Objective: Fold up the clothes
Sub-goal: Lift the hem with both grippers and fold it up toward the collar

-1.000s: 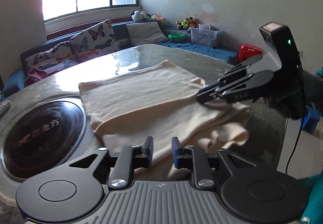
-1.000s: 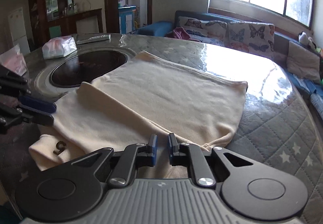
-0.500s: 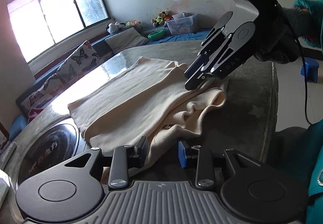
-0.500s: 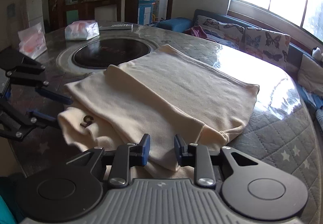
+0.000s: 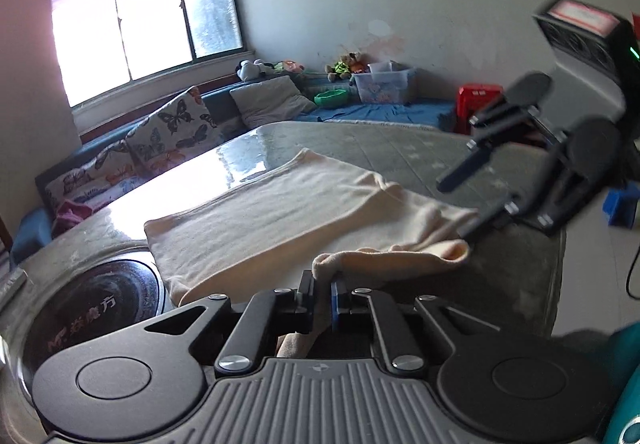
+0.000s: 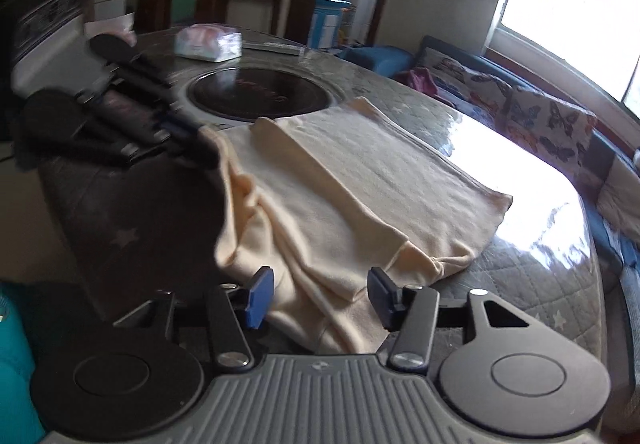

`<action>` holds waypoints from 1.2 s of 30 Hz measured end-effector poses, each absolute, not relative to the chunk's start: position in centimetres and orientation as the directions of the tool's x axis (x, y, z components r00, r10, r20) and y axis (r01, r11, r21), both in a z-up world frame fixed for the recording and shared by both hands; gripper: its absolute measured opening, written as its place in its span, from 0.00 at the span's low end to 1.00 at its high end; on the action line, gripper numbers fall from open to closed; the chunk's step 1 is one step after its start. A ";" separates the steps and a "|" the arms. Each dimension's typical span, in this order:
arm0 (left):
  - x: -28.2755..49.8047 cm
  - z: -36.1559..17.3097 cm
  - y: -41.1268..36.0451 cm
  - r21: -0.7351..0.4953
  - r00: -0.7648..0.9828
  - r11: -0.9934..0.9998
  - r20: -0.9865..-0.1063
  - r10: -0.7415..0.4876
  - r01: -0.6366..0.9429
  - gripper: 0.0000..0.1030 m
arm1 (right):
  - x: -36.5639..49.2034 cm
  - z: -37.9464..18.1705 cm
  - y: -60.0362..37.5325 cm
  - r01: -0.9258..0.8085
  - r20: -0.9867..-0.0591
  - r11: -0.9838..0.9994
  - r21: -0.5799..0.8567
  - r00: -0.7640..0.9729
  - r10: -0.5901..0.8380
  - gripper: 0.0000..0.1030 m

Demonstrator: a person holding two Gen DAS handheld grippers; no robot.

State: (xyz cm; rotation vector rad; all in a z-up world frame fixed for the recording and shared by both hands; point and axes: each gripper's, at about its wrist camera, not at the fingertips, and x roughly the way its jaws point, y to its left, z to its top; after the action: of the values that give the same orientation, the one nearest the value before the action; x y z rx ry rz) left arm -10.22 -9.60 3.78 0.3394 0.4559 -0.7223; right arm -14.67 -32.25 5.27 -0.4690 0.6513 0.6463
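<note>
From the left wrist, the left gripper (image 5: 324,290) is pinching the cream garment's (image 5: 280,220) near edge, jaws having just closed; cloth is spreading toward twelve o'clock across the table (image 5: 420,152). From the right wrist, the right gripper (image 6: 320,296) is gaping, jaws having just been opening, fabric lying unclamped between them. Lifting now is risking a lopsided, bunched fold.

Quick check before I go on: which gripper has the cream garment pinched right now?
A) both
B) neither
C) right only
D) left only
D: the left gripper is shut on a bunched edge of the cream garment, while the right gripper has just been opening and its pads stand apart over the cloth.
</note>
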 end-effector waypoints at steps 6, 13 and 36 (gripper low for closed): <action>-8.3 4.2 -9.6 0.064 0.643 0.728 -0.527 -0.556 0.682 0.08 | -15.0 3.7 -30.8 -0.717 -0.662 0.653 -0.243 0.615 0.429 0.59; -8.8 3.7 -9.2 0.067 0.633 0.722 -0.542 -0.553 0.689 0.12 | -12.1 2.3 -30.1 -0.689 -0.669 0.698 -0.198 0.615 0.417 0.25; -12.0 1.2 -7.5 0.236 0.676 0.686 -0.552 -0.488 0.688 0.05 | -10.3 4.6 -31.7 -0.604 -0.616 0.795 -0.048 0.645 0.453 0.10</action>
State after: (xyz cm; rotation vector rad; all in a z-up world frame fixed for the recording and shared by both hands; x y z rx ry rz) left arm -11.96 -7.54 1.22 0.4531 0.4764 -0.6873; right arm -10.32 -31.69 4.59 -0.2601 0.6250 0.6095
